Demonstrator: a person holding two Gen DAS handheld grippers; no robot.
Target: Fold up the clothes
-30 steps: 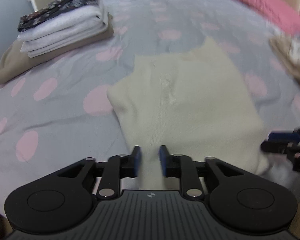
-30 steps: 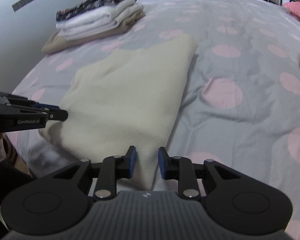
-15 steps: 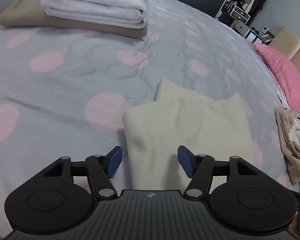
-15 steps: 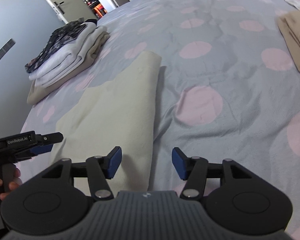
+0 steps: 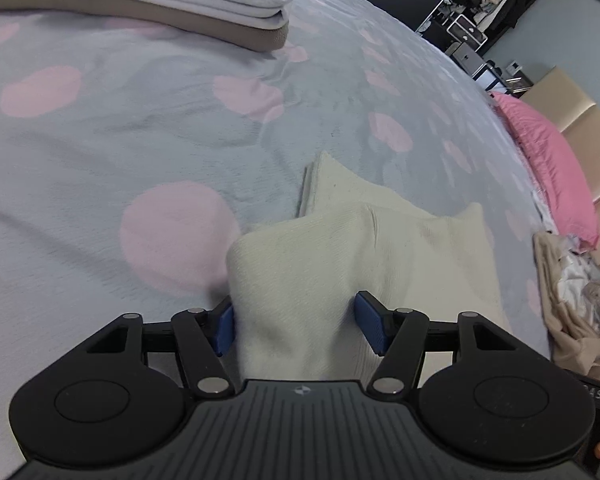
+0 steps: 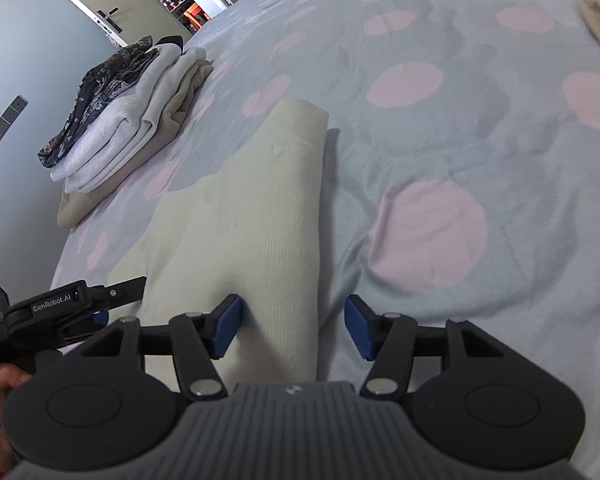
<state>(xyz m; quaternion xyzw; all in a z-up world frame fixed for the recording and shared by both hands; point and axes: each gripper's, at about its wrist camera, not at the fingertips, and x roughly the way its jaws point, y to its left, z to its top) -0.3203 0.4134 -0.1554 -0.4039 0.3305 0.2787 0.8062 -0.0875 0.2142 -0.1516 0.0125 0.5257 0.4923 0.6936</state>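
While the cream garment (image 5: pixel 340 264) lies folded on the spotted bed (image 5: pixel 140 128), the left gripper (image 5: pixel 296 330) and right gripper (image 6: pixel 292 326) both gape released over its near edge

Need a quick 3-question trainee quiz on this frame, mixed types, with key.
1. True or false: both the left gripper and the right gripper are open.
2. What tops the folded stack? A) patterned dark garment B) pink pillow C) towel
3. Fill in: the cream sweater lies on a grey bedspread with ____ spots.

Key: 1 true; 2 A; 3 pink.
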